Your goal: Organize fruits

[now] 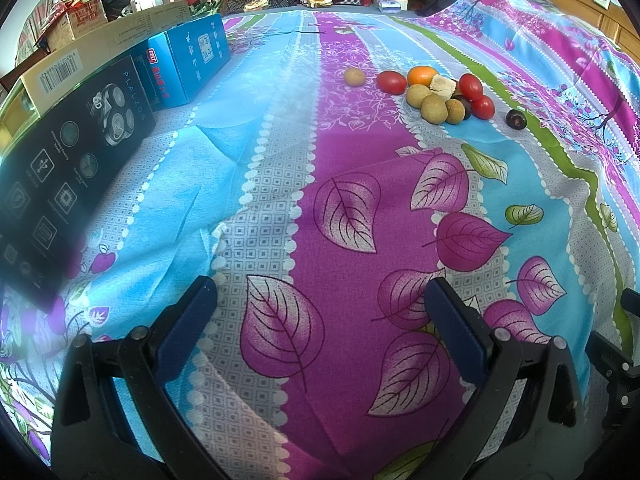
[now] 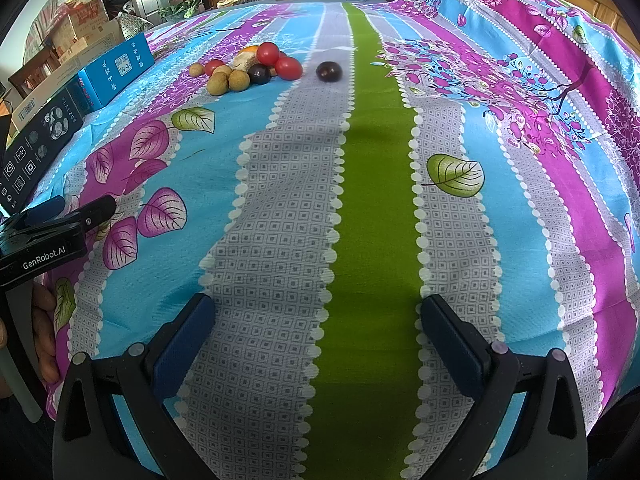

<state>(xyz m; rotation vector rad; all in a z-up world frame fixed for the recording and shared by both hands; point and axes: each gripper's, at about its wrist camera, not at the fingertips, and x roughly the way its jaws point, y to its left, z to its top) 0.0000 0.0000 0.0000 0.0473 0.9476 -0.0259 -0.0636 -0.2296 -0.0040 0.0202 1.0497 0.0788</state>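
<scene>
Well, both tongs, left [image 1: 320, 316] and right [image 2: 318, 328], gape empty | heaped fruits [image 1: 436, 94] on soft bedspread [image 1: 344, 160] | nudged longans roll away

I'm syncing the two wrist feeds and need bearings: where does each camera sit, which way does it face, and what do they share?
Left wrist: sits behind the open left tool, low over the patterned bedsheet, facing the fruit pile; the boxes lie to its left, and part of the right tool shows at the right edge.
Right wrist: sits behind the open right tool, facing along the green stripe toward a lone dark fruit; the left tool and a hand show at the left edge.
Shared: fruit pile, lone dark fruit, boxes, bedsheet.
</scene>
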